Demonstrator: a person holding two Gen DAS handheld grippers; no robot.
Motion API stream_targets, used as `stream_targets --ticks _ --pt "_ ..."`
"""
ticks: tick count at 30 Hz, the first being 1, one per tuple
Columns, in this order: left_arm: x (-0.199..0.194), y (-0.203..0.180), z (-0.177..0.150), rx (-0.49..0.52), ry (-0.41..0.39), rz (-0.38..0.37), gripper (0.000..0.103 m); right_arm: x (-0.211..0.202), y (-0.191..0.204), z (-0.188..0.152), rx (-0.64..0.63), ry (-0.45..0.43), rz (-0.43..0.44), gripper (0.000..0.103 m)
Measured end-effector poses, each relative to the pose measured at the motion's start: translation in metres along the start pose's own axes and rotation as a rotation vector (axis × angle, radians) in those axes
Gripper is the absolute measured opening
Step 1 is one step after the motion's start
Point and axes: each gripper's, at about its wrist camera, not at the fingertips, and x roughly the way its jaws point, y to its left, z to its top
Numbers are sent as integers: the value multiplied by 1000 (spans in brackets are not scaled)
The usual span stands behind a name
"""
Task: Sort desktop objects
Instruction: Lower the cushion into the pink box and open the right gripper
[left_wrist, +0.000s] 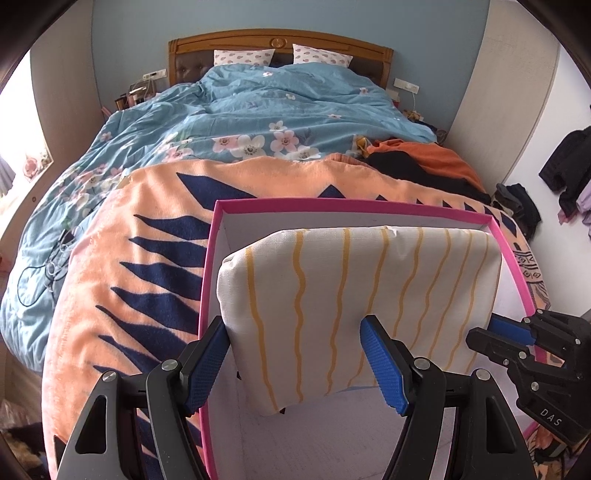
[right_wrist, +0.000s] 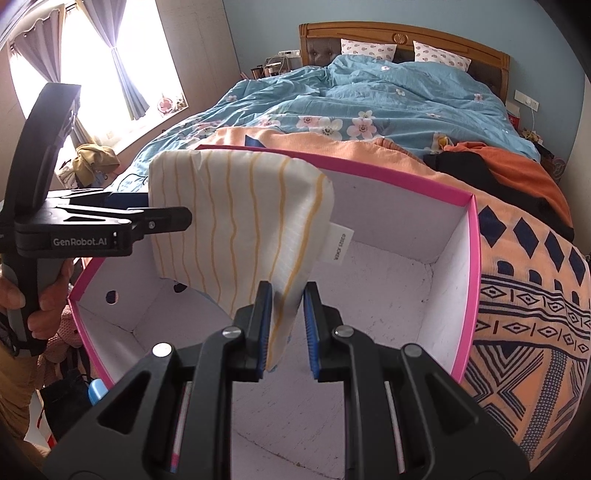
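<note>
My right gripper (right_wrist: 288, 328) sits nearest the lens, its black jaws drawn narrow, the blue ribbed pads pinching a thin lower corner of the cushion (right_wrist: 236, 229). The cushion is a soft, flat, rounded-cornered pad in woven white cloth with wavy yellow stripes, and a small white label hangs from its seam. My left gripper (left_wrist: 295, 365) stands wide, its blue textured pads pressed against the cushion's left edge and its striped face, so both tongs hold it together. It hangs tilted above the open box (right_wrist: 471, 280), not touching the floor of it. The box is rectangular card, pink outside and along the rim, matte white within, with round holes in its left wall. It rests on a fuzzy peach blanket (left_wrist: 147, 229) with navy spikes and diamond bands, at the foot edge of the bed. Beyond lies a crumpled blue floral quilt (left_wrist: 258, 103). A hand (right_wrist: 44, 299) grips the left tool's handle.
</note>
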Motion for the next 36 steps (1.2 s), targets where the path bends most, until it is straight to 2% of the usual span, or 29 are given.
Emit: stream_targets --ticks 9,19,22,30,32,34,36 --pt "11 -13 2 44 14 71 73 9 -6 6 30 61 -19 19" --pt "18 -15 3 38 44 90 73 26 -13 21 54 139 -94 19" --pt "20 -15 2 43 47 94 73 36 -18 21 79 174 -127 23" --pt "20 -19 -5 74 36 103 75 24 -27 21 127 106 -98 24" --pt "19 -20 -6 75 39 96 75 17 -26 20 117 72 -86 26" --pt "20 -21 -8 78 51 85 75 13 -23 19 107 55 -92 34" --pt "21 -22 -10 83 63 81 75 15 -21 19 95 61 -74 34"
